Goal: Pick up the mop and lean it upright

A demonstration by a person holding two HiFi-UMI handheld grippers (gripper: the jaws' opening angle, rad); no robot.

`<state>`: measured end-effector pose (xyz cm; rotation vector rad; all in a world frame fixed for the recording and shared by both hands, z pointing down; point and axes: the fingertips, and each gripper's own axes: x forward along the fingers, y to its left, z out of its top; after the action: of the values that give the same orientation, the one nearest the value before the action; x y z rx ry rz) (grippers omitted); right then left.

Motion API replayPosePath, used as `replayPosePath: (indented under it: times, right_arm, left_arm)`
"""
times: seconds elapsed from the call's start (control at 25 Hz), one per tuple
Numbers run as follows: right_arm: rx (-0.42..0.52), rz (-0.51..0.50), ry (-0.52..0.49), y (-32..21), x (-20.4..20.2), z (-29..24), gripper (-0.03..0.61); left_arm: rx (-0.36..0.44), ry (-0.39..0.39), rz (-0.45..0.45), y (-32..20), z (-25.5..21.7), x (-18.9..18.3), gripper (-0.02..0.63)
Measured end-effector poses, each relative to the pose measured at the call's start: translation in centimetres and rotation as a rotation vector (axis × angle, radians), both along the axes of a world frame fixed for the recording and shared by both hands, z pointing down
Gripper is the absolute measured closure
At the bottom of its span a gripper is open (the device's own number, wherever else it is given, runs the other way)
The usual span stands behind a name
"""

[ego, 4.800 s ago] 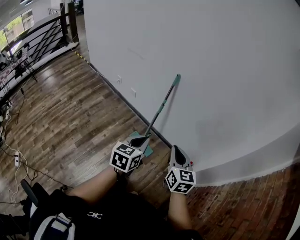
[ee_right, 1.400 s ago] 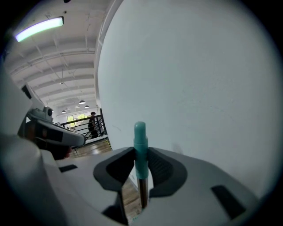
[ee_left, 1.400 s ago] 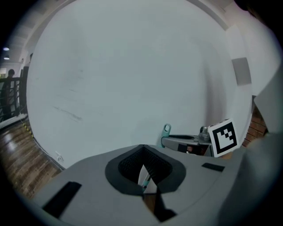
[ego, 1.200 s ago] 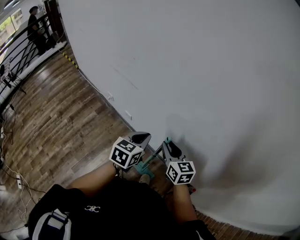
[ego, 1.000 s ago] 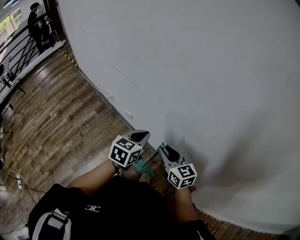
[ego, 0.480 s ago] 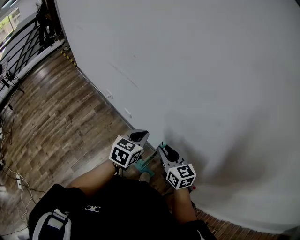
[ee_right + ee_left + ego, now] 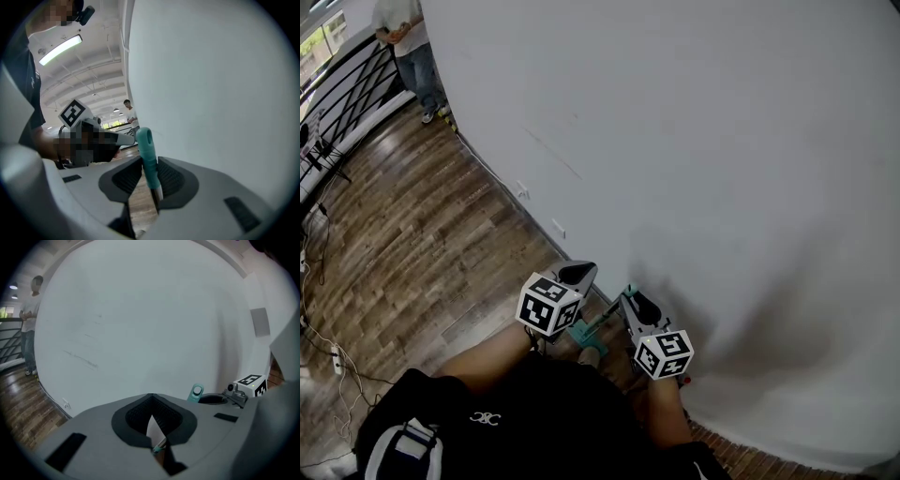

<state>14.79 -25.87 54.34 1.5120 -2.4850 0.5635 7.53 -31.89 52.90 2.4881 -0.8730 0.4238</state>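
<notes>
Mop (image 7: 146, 154) held steeply upright close to the white wall (image 7: 722, 141), at six o'clock in the head view. Right gripper (image 7: 149, 165): jaws clamped on the teal handle tip. Left gripper (image 7: 151, 404), at nine o'clock of the right: jaws nearly together, pinching the shaft lower down. Bystander (image 7: 408, 42) on the wooden floor (image 7: 412, 234) at eleven o'clock.

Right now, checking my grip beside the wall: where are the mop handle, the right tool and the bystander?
mop handle (image 7: 146, 150): right gripper view, teal end grip.
right tool (image 7: 632, 302): head view, its front tip.
bystander (image 7: 420, 70): head view, jeans.
</notes>
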Motion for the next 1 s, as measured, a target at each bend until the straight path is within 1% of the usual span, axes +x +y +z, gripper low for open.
replayPosePath:
  times: [0.2,0.32,0.44,0.6,0.72,0.84,0.96,1.0]
  right_arm:
    - [0.002,0.013,-0.005,0.2,-0.1,-0.1,0.465]
    - [0.001,0.055,0.000,-0.2,0.7,0.0,0.465]
    - [-0.006,0.130,-0.011,-1.2,2.4,0.3,0.465]
    - [-0.018,0.259,-0.006,-3.2,5.4,0.6,0.465]
    - [-0.026,0.370,0.046,-4.7,7.7,1.2,0.466]
    - [-0.017,0.459,0.114,-5.5,9.5,1.7,0.468]
    - [-0.004,0.510,0.148,-6.0,10.3,2.1,0.468]
    - [-0.002,0.516,0.140,-6.2,10.3,2.2,0.446]
  left_arm:
    - [0.002,0.004,-0.005,0.2,-0.2,-0.4,0.618]
    - [0.000,0.006,0.001,0.3,-0.2,-0.4,0.618]
    - [-0.001,0.004,0.004,0.5,-0.2,-0.4,0.618]
    - [0.002,0.001,0.019,0.8,-0.5,-0.2,0.618]
    - [0.003,-0.006,0.027,0.7,-0.4,-0.2,0.618]
    - [-0.001,-0.007,0.023,0.6,-0.2,-0.5,0.618]
    - [-0.002,-0.004,0.017,0.3,-0.2,-0.6,0.618]
    - [-0.003,-0.004,0.016,0.1,-0.2,-0.6,0.618]
